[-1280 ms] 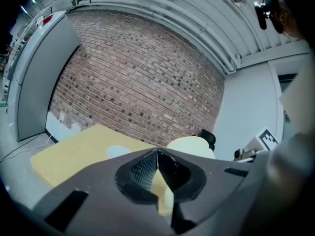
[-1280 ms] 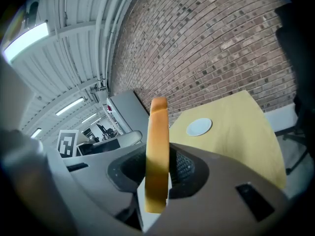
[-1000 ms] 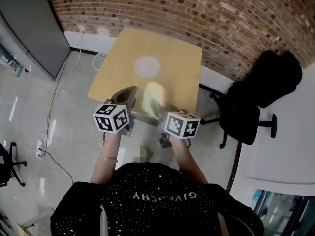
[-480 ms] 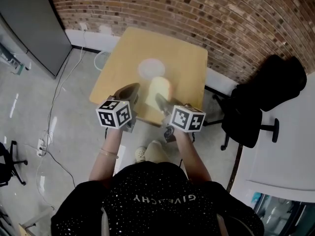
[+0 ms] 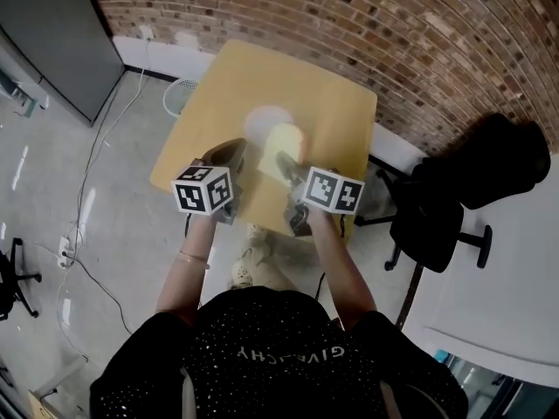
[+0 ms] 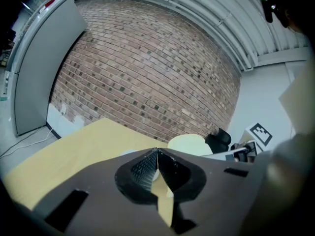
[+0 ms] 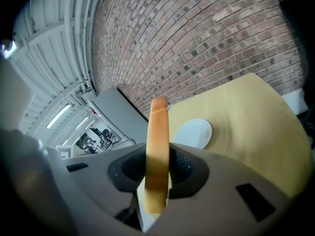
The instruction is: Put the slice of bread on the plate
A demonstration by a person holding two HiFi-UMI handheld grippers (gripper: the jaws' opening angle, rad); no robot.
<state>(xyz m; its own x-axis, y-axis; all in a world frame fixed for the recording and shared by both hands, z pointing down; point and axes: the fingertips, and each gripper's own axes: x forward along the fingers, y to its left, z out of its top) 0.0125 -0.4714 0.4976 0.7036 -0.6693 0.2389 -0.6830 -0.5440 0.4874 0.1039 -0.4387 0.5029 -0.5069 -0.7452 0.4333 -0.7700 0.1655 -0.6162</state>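
Centrally, my right gripper [image 5: 284,162] pinches the slice of bread [image 5: 285,144] on edge between its jaws, over the tabletop [image 5: 336,112], at the lower right edge of the white plate [image 5: 260,119]. Left of centre, my left gripper [image 5: 234,154] carries nothing, its jaws pressed together.

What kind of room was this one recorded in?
Probably an office or lab-style workspace, not a kitchen. There is a bare brick wall, a black swivel office chair beside the small wooden table, and a tall grey cabinet standing on a concrete floor.
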